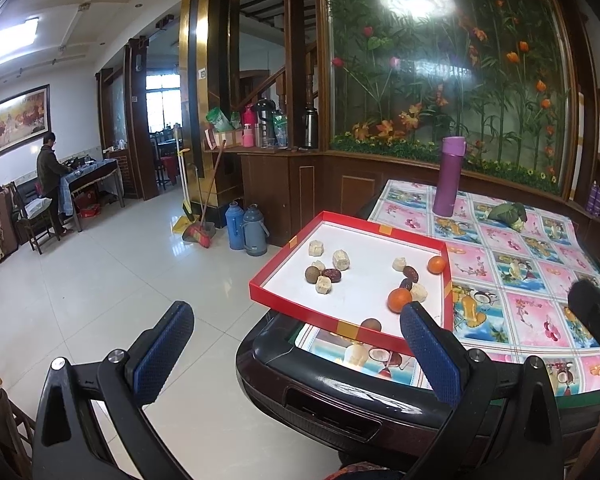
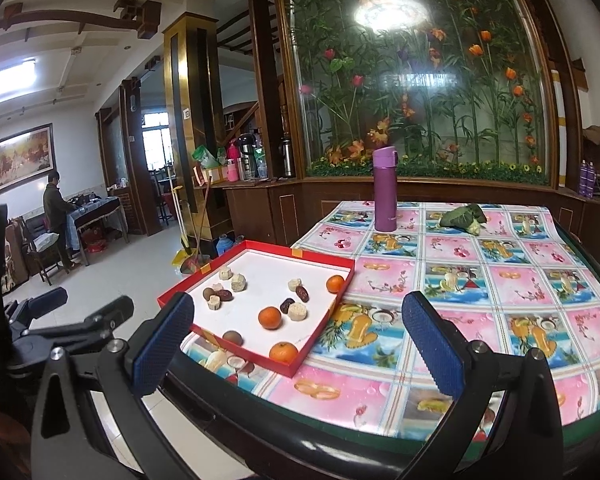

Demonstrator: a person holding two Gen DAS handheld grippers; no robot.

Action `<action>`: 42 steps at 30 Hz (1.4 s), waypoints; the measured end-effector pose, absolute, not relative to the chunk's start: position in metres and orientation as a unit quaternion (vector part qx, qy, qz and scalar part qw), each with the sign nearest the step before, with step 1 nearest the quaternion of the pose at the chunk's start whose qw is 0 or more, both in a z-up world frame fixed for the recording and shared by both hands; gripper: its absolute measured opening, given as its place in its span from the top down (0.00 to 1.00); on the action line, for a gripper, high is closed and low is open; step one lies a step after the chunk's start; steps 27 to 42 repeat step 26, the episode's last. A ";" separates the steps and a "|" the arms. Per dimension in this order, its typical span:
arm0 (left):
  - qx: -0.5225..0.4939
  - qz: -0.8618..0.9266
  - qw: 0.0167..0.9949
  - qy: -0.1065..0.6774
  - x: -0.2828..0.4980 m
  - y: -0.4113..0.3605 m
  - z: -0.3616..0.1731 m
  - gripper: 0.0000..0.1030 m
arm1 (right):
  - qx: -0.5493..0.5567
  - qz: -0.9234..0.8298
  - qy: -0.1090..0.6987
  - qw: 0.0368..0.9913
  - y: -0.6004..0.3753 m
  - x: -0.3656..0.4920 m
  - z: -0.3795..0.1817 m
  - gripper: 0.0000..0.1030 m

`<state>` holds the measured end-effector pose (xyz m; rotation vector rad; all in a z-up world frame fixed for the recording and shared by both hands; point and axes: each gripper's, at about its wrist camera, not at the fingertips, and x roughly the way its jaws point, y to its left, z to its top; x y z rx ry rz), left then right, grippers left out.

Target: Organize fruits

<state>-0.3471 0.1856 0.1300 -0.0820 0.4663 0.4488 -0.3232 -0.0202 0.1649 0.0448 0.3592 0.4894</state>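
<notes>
1. Where the table (image 2: pixel 500 280) ends in its dark raised rim, a red tray (image 2: pixel 332 312) is seen lying skewed at the near left corner, one corner jutting past the rim over the tiled floor (image 1: pixel 100 280).
2. Three oranges (image 2: pixel 269 317), dark dates (image 2: pixel 302 293), pale round pieces (image 2: pixel 298 311) and brown round fruits (image 2: pixel 232 337) are scattered loosely inside the tray.
3. Most of the patterned cloth to the right of the tray is left bare; a purple flask (image 2: pixel 385 189) and a leafy vegetable (image 2: pixel 462 216) are set well apart at the far side.
4. The right gripper (image 2: pixel 296 348) is held short of the near rim, fingers spread wide, nothing between them.
5. The left gripper (image 1: pixel 296 354) is held off the table's corner above the floor, fingers likewise released and empty.
</notes>
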 end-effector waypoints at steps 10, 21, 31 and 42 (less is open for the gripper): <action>-0.038 0.227 0.944 0.235 -0.326 0.200 0.129 0.00 | 0.024 0.243 0.180 0.953 -0.006 -0.282 0.166 0.00; -0.037 0.220 0.942 0.251 -0.289 0.216 0.125 0.00 | 0.002 0.255 0.196 0.947 0.030 -0.231 0.154 0.00; -0.021 0.213 0.943 0.253 -0.271 0.212 0.127 0.00 | 0.010 0.259 0.215 0.942 0.033 -0.207 0.147 0.00; -0.021 0.213 0.943 0.253 -0.271 0.212 0.127 0.00 | 0.010 0.259 0.215 0.942 0.033 -0.207 0.147 0.00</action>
